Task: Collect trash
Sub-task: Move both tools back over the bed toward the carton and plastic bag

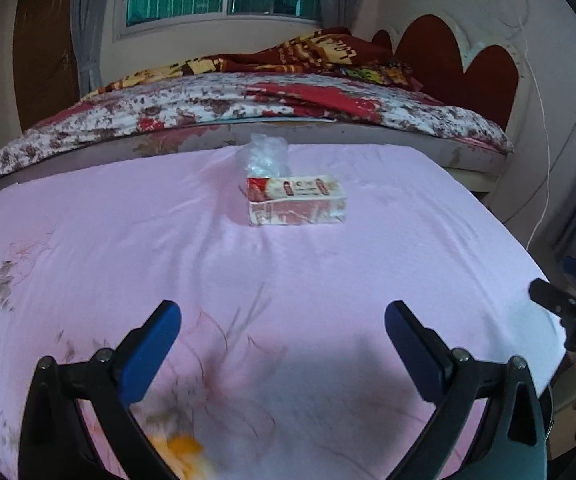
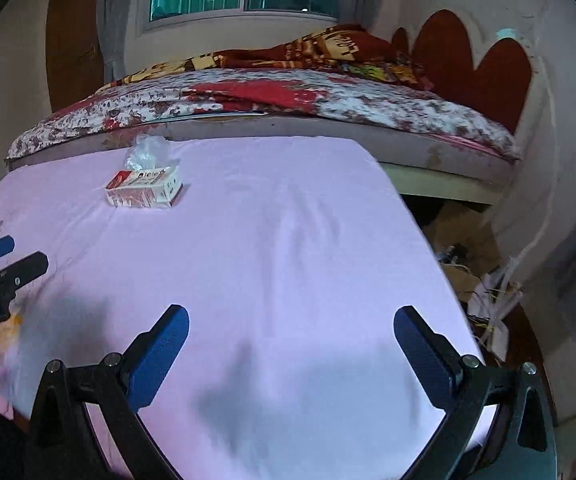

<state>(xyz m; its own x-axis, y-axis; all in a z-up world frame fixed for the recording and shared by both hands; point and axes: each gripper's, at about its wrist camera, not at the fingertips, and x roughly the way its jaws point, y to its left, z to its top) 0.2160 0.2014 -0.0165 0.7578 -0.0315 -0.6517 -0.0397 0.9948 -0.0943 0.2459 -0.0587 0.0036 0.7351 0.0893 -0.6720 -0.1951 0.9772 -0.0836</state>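
- Fingers of our left gripper and right gripper stood wide apart, holding nothing.
- We saw a carton touching crumpled plastic on the pink sheet, the path unobstructed.

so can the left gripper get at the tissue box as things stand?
Probably yes. The left gripper is open and the tissue box lies straight ahead on the pink sheet with bare cloth between. The clear plastic bag sits behind the box, out of the way.

Left tool spread wide over pink sheet, tissue pack ahead, well apart
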